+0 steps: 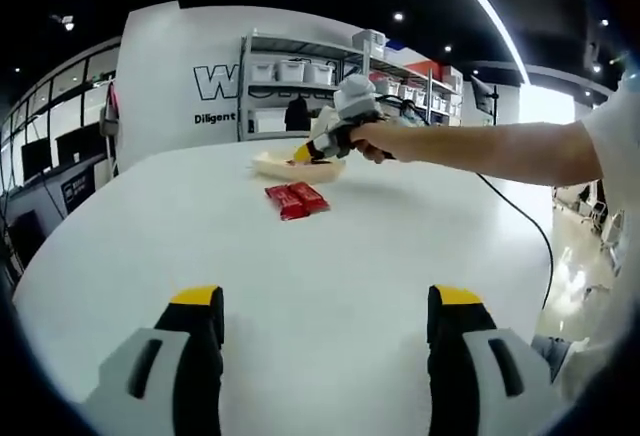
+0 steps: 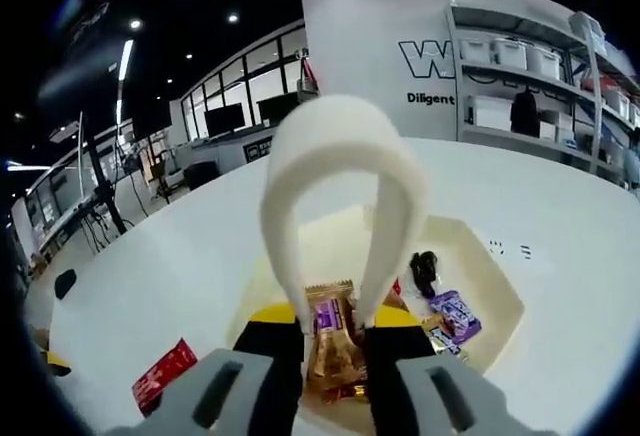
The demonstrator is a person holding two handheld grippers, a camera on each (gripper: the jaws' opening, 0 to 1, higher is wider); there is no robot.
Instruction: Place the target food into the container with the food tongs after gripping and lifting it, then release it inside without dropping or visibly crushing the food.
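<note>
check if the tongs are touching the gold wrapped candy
Touching. The right gripper view shows the white tongs, held in the right gripper, with both arms pressed against the gold wrapped candy over the container.

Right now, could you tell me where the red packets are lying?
In the left gripper view the red packets lie on the white table, just in front of the tray where the right gripper works.

A pair of white plastic food tongs [image 2: 340, 196] is clamped between the jaws of the right gripper [image 2: 335, 341]. A gold-and-purple wrapped snack [image 2: 332, 341] is pinched at the tong tips, over a shallow cream-coloured container [image 2: 495, 291] holding other wrapped sweets. A red packet [image 2: 163, 373] is seen on the white table [image 2: 170, 276] beside it.
</note>
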